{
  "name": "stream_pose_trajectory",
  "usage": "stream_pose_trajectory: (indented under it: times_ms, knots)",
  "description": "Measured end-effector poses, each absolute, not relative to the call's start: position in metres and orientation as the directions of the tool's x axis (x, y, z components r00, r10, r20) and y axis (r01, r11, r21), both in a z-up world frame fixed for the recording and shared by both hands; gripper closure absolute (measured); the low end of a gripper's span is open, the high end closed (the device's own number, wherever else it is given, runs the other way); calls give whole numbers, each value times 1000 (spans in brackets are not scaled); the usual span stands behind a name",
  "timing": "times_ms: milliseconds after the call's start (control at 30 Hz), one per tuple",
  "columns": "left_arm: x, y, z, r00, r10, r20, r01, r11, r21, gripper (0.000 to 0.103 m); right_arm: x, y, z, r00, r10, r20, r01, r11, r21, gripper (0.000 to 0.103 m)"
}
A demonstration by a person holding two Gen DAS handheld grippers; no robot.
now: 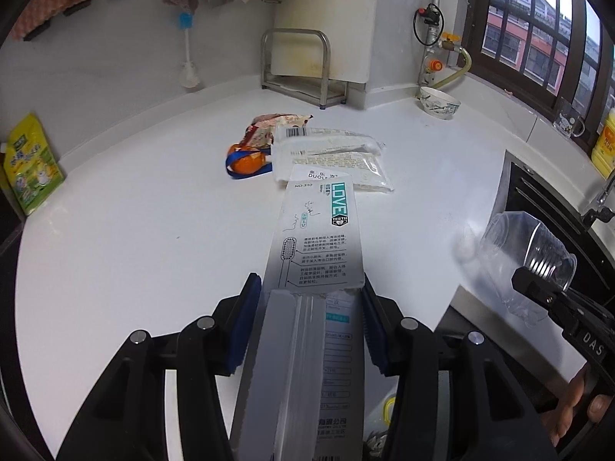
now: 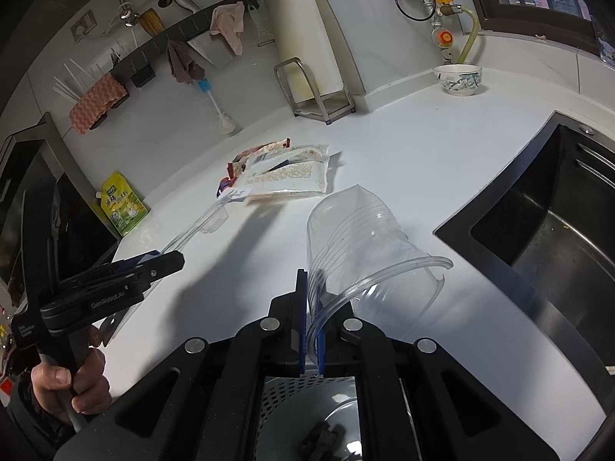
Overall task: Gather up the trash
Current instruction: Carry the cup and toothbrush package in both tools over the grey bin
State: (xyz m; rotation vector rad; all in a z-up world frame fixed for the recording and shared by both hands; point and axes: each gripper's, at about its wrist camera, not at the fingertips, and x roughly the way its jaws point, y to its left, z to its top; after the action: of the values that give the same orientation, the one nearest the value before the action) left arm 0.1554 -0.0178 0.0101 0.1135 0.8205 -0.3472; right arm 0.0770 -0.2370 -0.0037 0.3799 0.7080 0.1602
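My left gripper (image 1: pixel 309 284) is shut on a long toothbrush package (image 1: pixel 315 230), a white card with "LOVE" printed on it, its blue pads pressing on both long edges. The package sticks out forward above the white counter (image 1: pixel 134 211). In the right wrist view the left gripper (image 2: pixel 169 259) shows at the left, with the package (image 2: pixel 200 226) blurred. My right gripper (image 2: pixel 312 299) is shut on the rim of a clear plastic cup (image 2: pixel 369 238), which tilts forward over the counter; the cup (image 1: pixel 526 253) also shows at the right of the left wrist view. Further back lie clear plastic bags (image 1: pixel 334 153), a snack wrapper (image 1: pixel 276 123) and an orange item with a blue strap (image 1: pixel 248 161).
A dark sink (image 2: pixel 538 230) is set into the counter on the right. A patterned bowl (image 1: pixel 440 103), a metal rack (image 1: pixel 303 65) and a yellow-green pouch (image 1: pixel 30 161) stand along the back and left. A perforated bin (image 2: pixel 276 403) shows below the right gripper.
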Motion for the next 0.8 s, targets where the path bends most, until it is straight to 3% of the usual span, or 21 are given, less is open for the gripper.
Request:
stream_pose_trajectory:
  times_ms: [167, 800]
  knots:
    - [117, -14, 12, 651, -251, -717, 360, 933, 0, 55, 55, -226, 0, 753, 269, -600, -28, 925, 380, 99]
    - [-11, -27, -10, 582, -327, -744, 437, 898, -53, 55, -50, -202, -31, 675, 259, -691, -35, 947, 320, 99]
